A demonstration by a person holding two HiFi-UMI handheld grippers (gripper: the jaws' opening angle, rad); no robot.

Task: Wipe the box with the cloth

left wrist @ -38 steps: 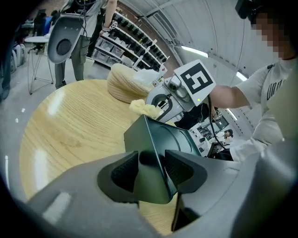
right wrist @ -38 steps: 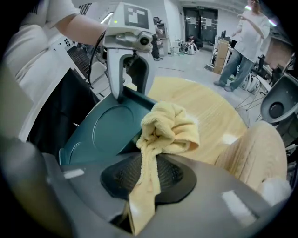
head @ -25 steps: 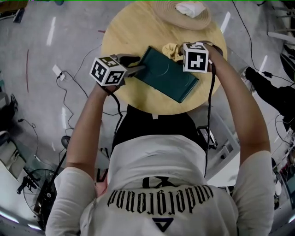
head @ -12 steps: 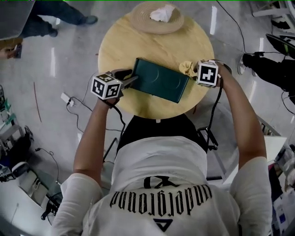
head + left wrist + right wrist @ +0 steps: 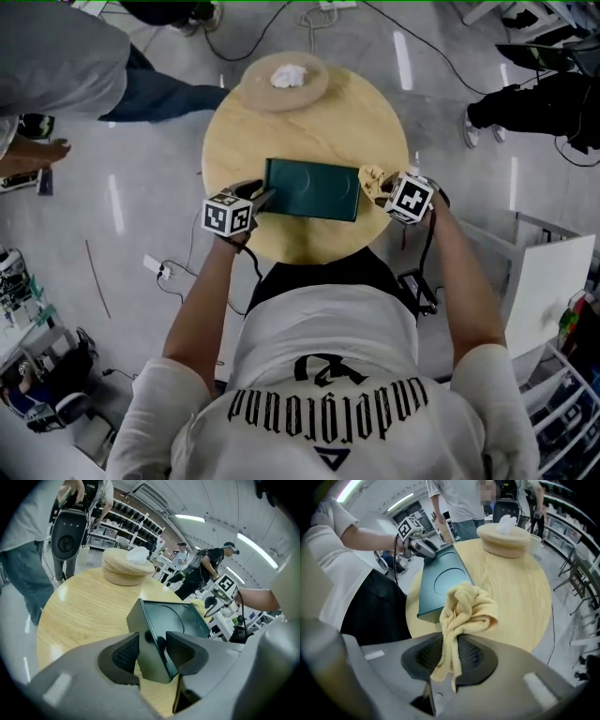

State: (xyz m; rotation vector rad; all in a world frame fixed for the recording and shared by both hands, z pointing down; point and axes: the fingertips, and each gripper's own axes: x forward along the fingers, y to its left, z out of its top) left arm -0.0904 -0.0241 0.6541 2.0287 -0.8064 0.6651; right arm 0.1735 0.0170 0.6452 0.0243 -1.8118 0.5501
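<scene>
Flanking the box (image 5: 312, 189), left gripper (image 5: 152, 649) clamps its corner, right gripper (image 5: 451, 654) clenches the cloth (image 5: 467, 605); woven tray (image 5: 315, 90) beyond

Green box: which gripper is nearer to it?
Left. The left gripper is clamped on one end of the box; the right gripper, holding the cloth, sits just off the opposite end.

One table (image 5: 309, 122) is carrying one box (image 5: 312, 189), one dish (image 5: 315, 89), one tissue (image 5: 288, 74); one cloth (image 5: 373, 176) is hanging; two grippers are working: left gripper (image 5: 265, 194), right gripper (image 5: 382, 184).
</scene>
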